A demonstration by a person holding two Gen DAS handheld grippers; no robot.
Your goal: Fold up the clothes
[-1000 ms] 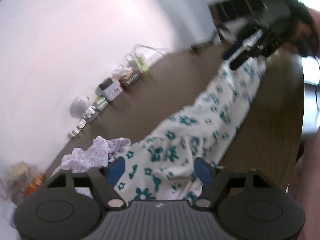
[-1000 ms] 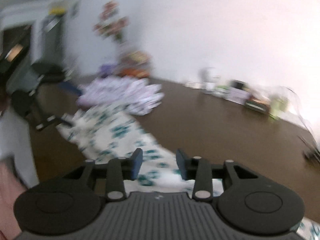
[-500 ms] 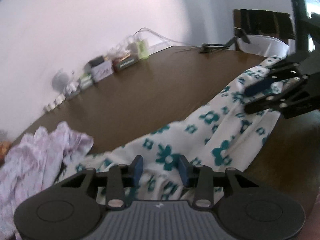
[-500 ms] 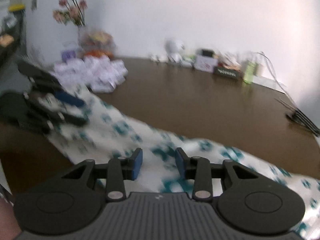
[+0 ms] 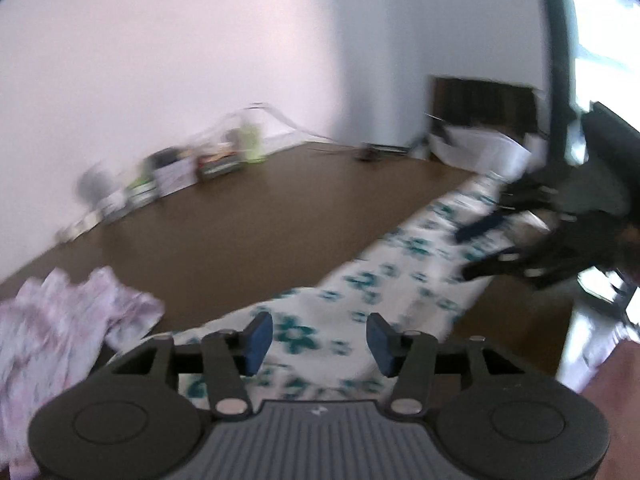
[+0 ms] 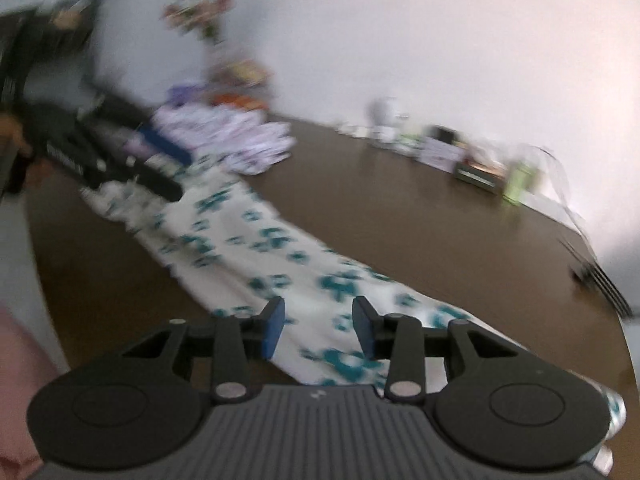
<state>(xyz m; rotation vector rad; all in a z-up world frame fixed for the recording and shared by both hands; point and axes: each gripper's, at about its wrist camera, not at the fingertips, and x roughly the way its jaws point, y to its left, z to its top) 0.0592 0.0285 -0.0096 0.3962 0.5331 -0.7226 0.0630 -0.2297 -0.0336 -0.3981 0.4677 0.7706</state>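
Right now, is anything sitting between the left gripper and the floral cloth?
Nothing visible: the floral cloth lies directly under the opening left gripper. The pink garment sits beside it, off the path.

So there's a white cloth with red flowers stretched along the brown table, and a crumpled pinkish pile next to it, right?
Not quite: the flowers on the white cloth are teal, not red, as the right wrist view shows. It does lie stretched along the brown table, with the crumpled pinkish pile beside it.
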